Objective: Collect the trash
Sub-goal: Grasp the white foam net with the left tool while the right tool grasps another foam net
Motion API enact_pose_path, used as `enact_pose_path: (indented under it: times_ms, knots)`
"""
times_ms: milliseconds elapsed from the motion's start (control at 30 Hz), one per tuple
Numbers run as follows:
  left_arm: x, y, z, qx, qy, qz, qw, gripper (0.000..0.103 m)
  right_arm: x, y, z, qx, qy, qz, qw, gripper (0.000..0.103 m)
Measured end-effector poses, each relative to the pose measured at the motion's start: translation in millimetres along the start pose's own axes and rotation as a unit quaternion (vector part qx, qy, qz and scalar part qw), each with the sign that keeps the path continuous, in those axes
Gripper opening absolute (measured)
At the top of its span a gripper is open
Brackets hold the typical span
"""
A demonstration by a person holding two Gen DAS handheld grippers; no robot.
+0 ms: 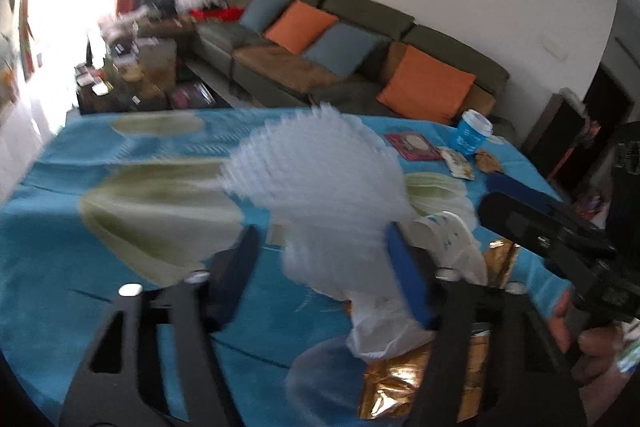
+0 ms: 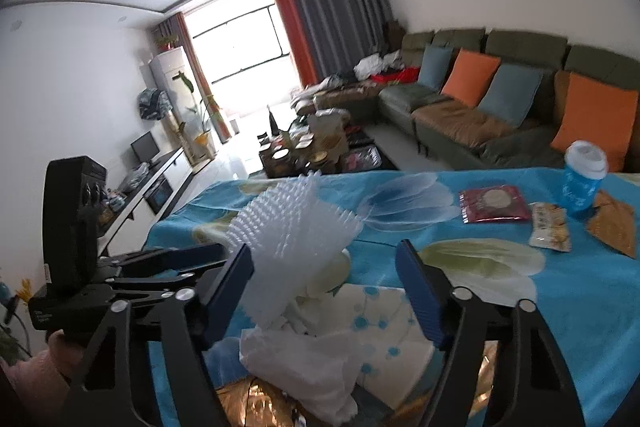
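A white ribbed plastic sheet [image 1: 320, 179], blurred, stands up from the trash heap between my left gripper's [image 1: 322, 229] blue pads. It lies against the right pad, while a gap shows at the left pad. The same sheet [image 2: 292, 239] leans by the left pad of my right gripper [image 2: 325, 247], whose jaws stand wide with the right pad free. Under both sit a crumpled white bag [image 2: 304, 367], a blue-dotted white paper [image 2: 384, 315] and gold foil [image 1: 400, 387]. The left gripper [image 2: 216, 255] reaches in from the left.
The blue flowered tablecloth [image 2: 580, 291] carries a blue cup with a white lid [image 2: 582, 179], a red packet [image 2: 494, 205], a snack packet [image 2: 550, 229] and an orange wrapper [image 2: 614, 227]. Behind the table stand a green sofa [image 2: 460, 115] and a cluttered coffee table [image 2: 316, 147].
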State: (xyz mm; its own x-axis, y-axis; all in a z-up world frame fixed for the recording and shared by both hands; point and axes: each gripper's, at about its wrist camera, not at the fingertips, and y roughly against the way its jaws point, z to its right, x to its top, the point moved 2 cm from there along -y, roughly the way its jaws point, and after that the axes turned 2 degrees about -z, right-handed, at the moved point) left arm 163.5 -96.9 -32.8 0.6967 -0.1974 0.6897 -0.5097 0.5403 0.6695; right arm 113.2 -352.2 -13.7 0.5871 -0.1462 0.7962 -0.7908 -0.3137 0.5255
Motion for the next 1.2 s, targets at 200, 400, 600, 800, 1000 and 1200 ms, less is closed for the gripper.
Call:
enact_pose_path:
  times_ms: [200, 400, 600, 800, 1000, 1200]
  knots:
    - [-3, -9, -8, -0.041, 0.013, -0.01, 0.999, 0.025, 11, -29, 10, 0.041, -0.036, -0.043, 0.998, 0.058]
    - [-13, 6, -16, -0.057, 0.018, 0.003, 0.9982, 0.021, 15, -57, 8, 0.064, -0.057, -0.082, 0.993, 0.056]
    - [-23, 28, -24, -0.05, 0.016, 0.021, 0.9984, 0.019, 11, -66, -3, 0.102, -0.062, -0.121, 0.985, 0.052]
    - [-35, 51, -41, -0.07, 0.04, 0.031, 0.9963, 0.017, 8, -60, -26, 0.137, -0.045, -0.137, 0.98, 0.052]
    - [-62, 75, -55, -0.065, 0.039, 0.028, 0.9967, 0.017, 0, -46, -53, 0.151, 0.003, -0.145, 0.978, 0.052]
    - [-110, 101, -79, -0.065, 0.043, 0.005, 0.9969, 0.02, -16, -40, -88, 0.16, 0.042, -0.164, 0.972, 0.051]
